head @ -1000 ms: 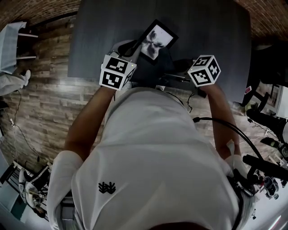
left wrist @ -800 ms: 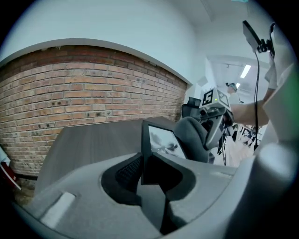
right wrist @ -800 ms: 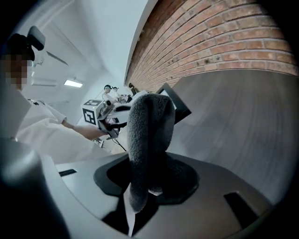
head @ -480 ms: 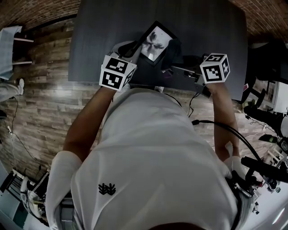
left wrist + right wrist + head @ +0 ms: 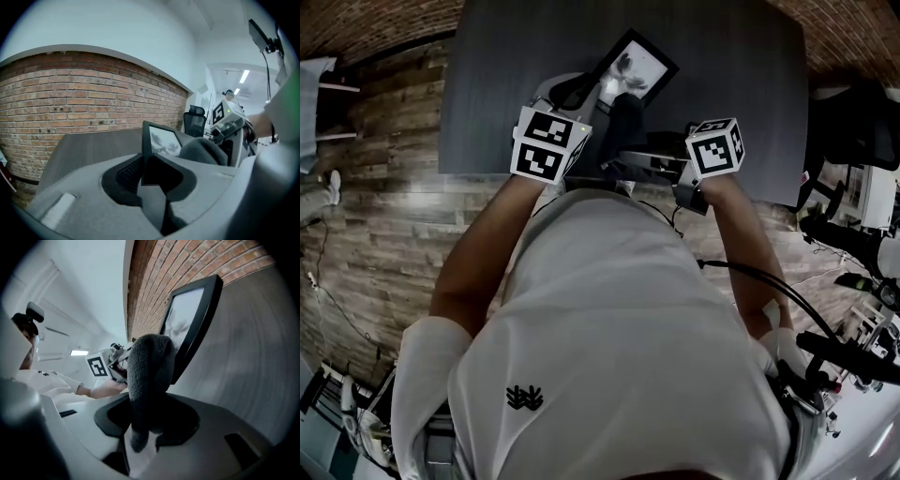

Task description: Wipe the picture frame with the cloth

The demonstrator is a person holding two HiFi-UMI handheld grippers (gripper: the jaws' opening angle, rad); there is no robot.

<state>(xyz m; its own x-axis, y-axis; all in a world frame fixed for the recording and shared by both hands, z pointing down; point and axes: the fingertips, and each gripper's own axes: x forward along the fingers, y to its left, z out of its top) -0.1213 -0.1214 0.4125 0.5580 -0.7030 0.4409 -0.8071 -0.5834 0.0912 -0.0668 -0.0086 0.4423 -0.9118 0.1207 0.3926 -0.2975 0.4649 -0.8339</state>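
- The right claw (image 5: 146, 423) has swung its grey cloth (image 5: 148, 376) back in beside the picture frame (image 5: 636, 66).
- It grasps the cloth firmly.
- The left claw (image 5: 149, 169) grips the frame's edge, holding it tilted above the counter (image 5: 727, 56).

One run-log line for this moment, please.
phase: wipe | left gripper: shut on picture frame | right gripper: shut on cloth | cloth: at frame's front

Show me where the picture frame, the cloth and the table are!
picture frame (image 5: 635, 67), head view, on the glass over the picture.
cloth (image 5: 148, 366), right gripper view, on its bunched grey middle.
table (image 5: 520, 52), head view, on the bare dark top.
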